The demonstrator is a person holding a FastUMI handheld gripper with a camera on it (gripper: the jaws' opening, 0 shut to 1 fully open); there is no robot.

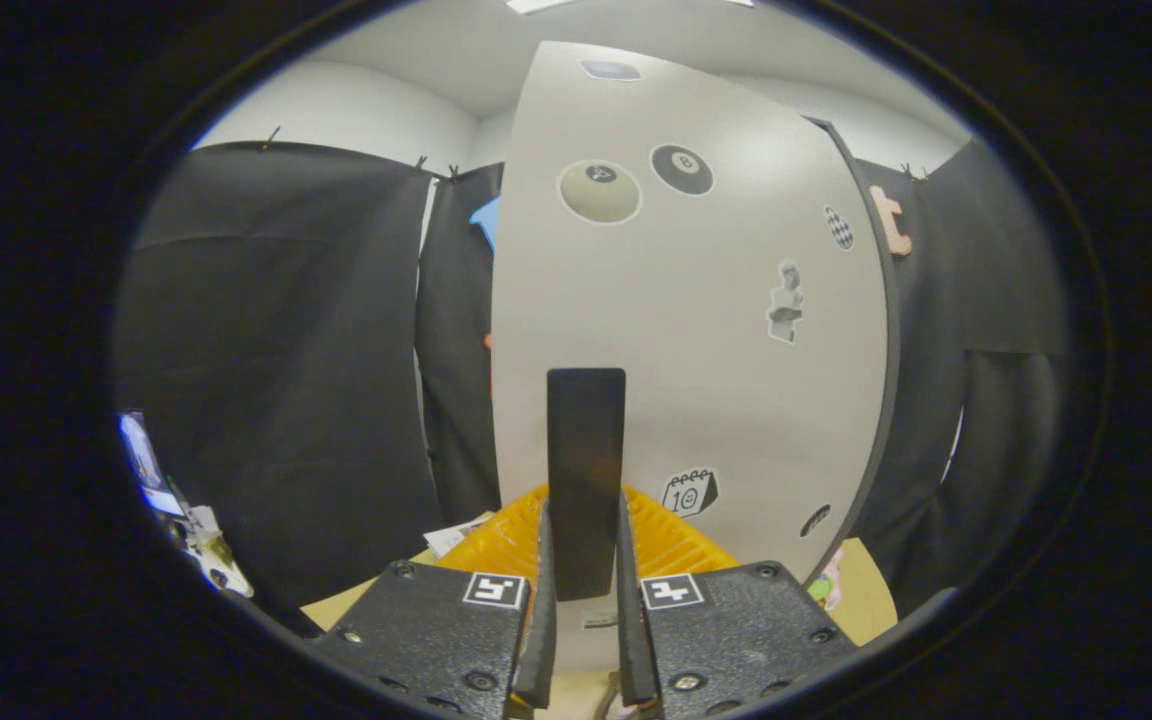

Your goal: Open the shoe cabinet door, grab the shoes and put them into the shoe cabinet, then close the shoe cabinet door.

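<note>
Gripper point(584, 560) clamped on dark handle point(586, 470) of cabinet door point(696, 330), both fingers pressing its sides. Door faced camera; open or closing, couldn't tell. Yellow tray point(676, 545) beyond fingers. Shoes unseen, so progress unclear.

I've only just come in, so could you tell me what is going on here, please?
A person's handheld gripper has its jaws closed on the dark handle of the cabinet door. The pale door, dotted with stickers, stands right ahead of the fingers. Something orange and ribbed lies low, just ahead of the fingers on either side of the handle. From this view I cannot tell how far the door is open, or which stage of the job this is.
</note>
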